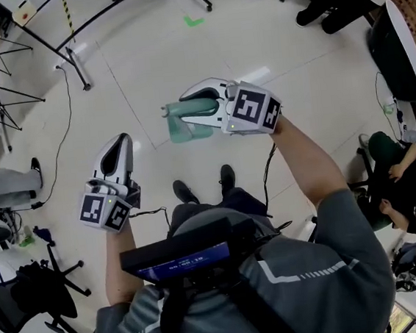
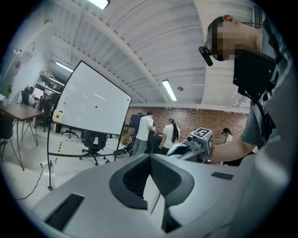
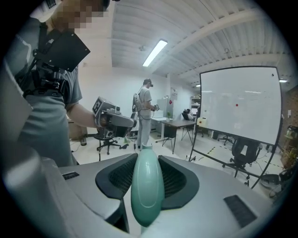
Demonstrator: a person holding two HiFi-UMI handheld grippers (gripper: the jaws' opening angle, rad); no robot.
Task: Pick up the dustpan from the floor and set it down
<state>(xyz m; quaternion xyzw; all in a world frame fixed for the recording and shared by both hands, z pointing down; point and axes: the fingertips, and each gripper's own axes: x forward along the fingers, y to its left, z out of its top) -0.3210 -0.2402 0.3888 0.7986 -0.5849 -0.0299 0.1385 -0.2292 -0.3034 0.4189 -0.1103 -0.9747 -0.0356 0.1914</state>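
Note:
In the head view my right gripper [image 1: 190,103] is held out in front of the person, above the pale floor, shut on the handle of a light green dustpan [image 1: 189,127]. The pan hangs just under the jaws, off the floor. In the right gripper view the green handle [image 3: 146,190] sits clamped between the two dark pads [image 3: 116,179] and points away from the camera. My left gripper [image 1: 122,141] hovers lower left of it, jaws together with nothing between them. The left gripper view shows its pads [image 2: 135,179] nearly touching and the right gripper [image 2: 198,142] beyond.
The person's shoes [image 1: 185,192] stand just below the dustpan. A whiteboard stand's black base [image 1: 71,62] and a cable cross the floor at upper left. A black office chair [image 1: 36,291] is at lower left. Seated people [image 1: 405,178] and a round table [image 1: 403,53] are on the right.

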